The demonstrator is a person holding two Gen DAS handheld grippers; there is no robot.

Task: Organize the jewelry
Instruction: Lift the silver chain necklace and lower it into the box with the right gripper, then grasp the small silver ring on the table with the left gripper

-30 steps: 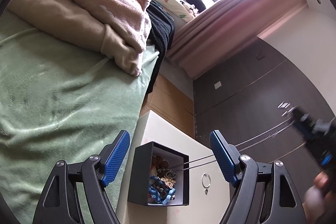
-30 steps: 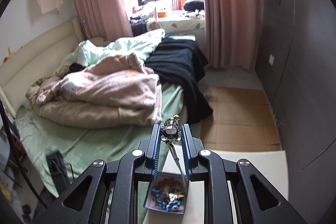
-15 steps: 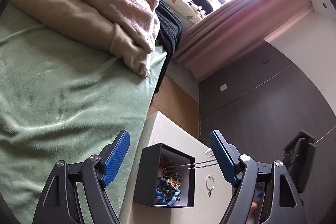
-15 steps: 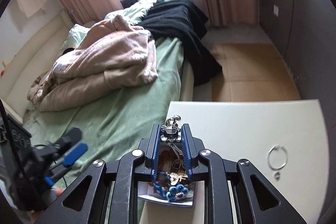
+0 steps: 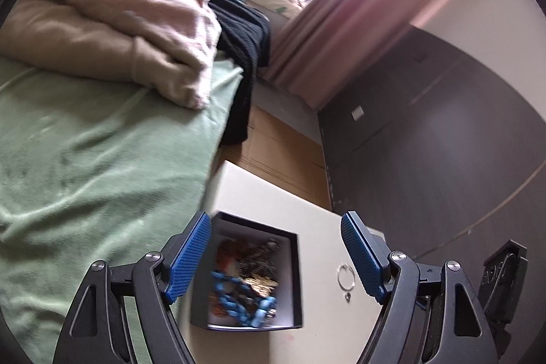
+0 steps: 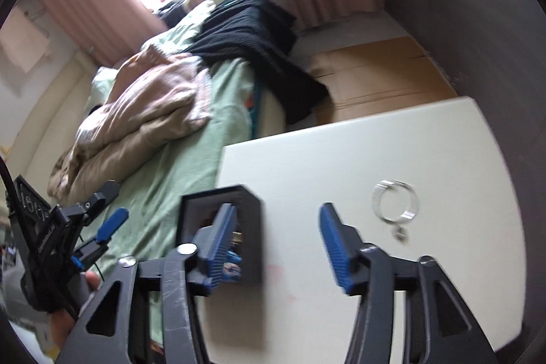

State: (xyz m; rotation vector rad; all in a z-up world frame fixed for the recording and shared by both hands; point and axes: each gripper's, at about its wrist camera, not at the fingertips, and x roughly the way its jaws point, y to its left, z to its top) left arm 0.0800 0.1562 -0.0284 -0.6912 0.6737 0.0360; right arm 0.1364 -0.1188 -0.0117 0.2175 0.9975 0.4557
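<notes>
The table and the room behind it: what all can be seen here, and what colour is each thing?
Box: one, black, on the table near the bed side, open.
Jewelry: a tangled heap, blue beads with gold and orange pieces, inside the box.
Ring: one, silver hoop with a small charm, on the table, apart from the box.
Table: one, white, beside the bed.
Bed: one, green sheet.
Blanket: one, beige-pink, bunched on the bed.
Black throw: one, hanging off the bed's edge.
Curtains: pink, by the window.
Cardboard: brown, flat on the floor.
Left gripper: black with blue pads, open.
Right gripper: same colours, open.
</notes>
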